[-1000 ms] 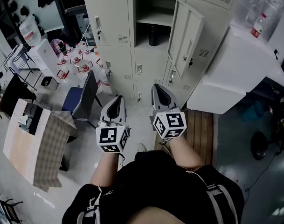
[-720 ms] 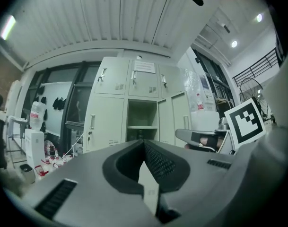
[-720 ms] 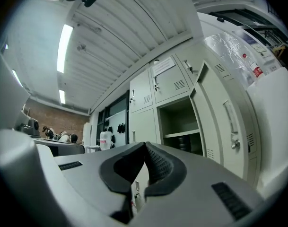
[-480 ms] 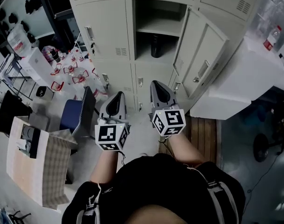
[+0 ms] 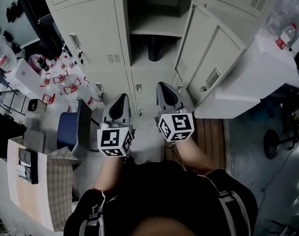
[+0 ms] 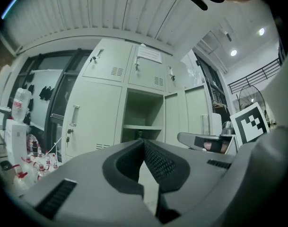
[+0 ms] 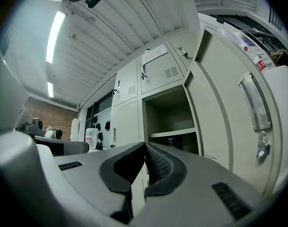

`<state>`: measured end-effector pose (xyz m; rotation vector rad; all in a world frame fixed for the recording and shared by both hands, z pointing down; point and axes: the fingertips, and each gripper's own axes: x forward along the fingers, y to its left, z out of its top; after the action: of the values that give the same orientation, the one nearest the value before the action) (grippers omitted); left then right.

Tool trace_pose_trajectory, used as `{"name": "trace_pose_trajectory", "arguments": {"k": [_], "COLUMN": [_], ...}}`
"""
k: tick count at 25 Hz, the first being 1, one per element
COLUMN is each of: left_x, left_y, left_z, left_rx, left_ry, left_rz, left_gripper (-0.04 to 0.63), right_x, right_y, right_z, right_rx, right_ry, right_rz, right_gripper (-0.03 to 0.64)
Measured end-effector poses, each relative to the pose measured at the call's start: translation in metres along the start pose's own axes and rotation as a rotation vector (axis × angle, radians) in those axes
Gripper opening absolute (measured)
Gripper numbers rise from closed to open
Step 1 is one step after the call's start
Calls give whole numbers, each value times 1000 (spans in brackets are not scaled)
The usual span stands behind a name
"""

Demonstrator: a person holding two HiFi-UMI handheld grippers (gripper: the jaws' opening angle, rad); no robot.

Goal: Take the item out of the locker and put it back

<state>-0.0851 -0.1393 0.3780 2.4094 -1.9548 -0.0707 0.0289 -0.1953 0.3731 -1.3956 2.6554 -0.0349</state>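
Observation:
The open locker (image 5: 154, 18) is in the middle of the beige bank, its door (image 5: 208, 58) swung out to the right. A dark, upright item (image 5: 153, 48) stands under the inner shelf, also visible in the left gripper view (image 6: 139, 134) and the right gripper view (image 7: 172, 141). Both grippers are held side by side in front of me, well short of the locker and pointing toward it. My left gripper (image 5: 122, 99) is shut with nothing in it (image 6: 144, 144). My right gripper (image 5: 164, 86) is also shut and empty (image 7: 145, 146).
A blue chair (image 5: 70, 129) and a table with a checked cloth (image 5: 41, 181) stand at the left. Several red-capped bottles (image 5: 61, 80) sit on the floor by the lockers. A white cabinet (image 5: 247, 73), a wooden pallet (image 5: 213, 136) and a fan (image 5: 273, 144) are at the right.
The lockers have come nearer and the open compartment now sits higher and larger in view. Both grippers stay shut, side by side, carried forward with me.

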Motion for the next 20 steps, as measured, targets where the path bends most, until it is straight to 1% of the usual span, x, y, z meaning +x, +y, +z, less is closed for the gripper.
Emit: {"name": "trace_pose_trajectory", "arguments": {"k": [4, 9, 15, 17, 18, 19, 20], "left_x": [27, 63, 102, 111, 116, 120, 124], "left_y": [4, 14, 25, 28, 29, 31, 34], "left_z": [-2, 5, 12, 11, 11, 10, 10], "left_rx": [15, 42, 51, 51, 52, 53, 53], "left_ry": [6, -2, -11, -7, -6, -6, -6], "left_rz": [-59, -139, -214, -233, -241, -248, -254], "left_gripper": [12, 12, 12, 12, 12, 12, 12], "right_x": [14, 37, 65, 75, 80, 86, 92], "right_y": [-15, -31, -41, -43, -43, -44, -46], "right_z": [-11, -11, -11, -10, -9, -9, -10], "right_rx": [0, 0, -28, -34, -35, -34, -34], "right_ry": [6, -16, -33, -47, -55, -63, -66], "right_rz": [-54, -132, -185, -189, -182, -176, -178], "right_gripper": [17, 17, 17, 16, 82, 161, 203]}}
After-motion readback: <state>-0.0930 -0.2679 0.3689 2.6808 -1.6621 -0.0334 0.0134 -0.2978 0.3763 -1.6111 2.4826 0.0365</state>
